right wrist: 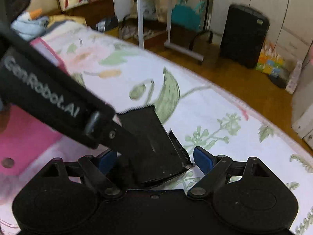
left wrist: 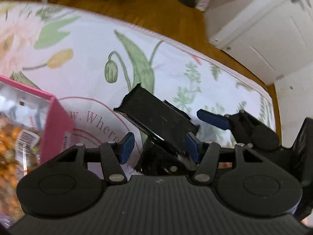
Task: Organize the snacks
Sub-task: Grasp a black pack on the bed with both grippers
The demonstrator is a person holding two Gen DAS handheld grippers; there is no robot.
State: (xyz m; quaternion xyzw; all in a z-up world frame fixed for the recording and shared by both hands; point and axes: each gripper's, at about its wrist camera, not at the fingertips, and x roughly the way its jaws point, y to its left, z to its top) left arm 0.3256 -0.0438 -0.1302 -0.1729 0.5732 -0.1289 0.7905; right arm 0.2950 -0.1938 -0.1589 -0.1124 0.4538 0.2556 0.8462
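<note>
A narrow black snack packet (left wrist: 158,113) with a serrated end hangs tilted just above the flowered tablecloth (left wrist: 88,45). My left gripper (left wrist: 159,146) is shut on its near end, blue pads at its sides. One blue pad (left wrist: 213,119) of my right gripper shows just to the packet's right. In the right wrist view the packet (right wrist: 148,137) lies between the wide-set pads of my right gripper (right wrist: 155,159), which do not clearly press on it. A left gripper finger (right wrist: 125,143) crosses the packet's left edge. A pink box (left wrist: 58,121) at the left holds bagged snacks (left wrist: 7,146).
The pink box (right wrist: 19,137) fills the left of the right wrist view. The table's rounded far edge (left wrist: 176,43) drops to a wooden floor (left wrist: 156,13). A white cabinet (left wrist: 264,29) stands beyond it, and a black appliance (right wrist: 242,39) and a metal rack (right wrist: 140,19) stand further off.
</note>
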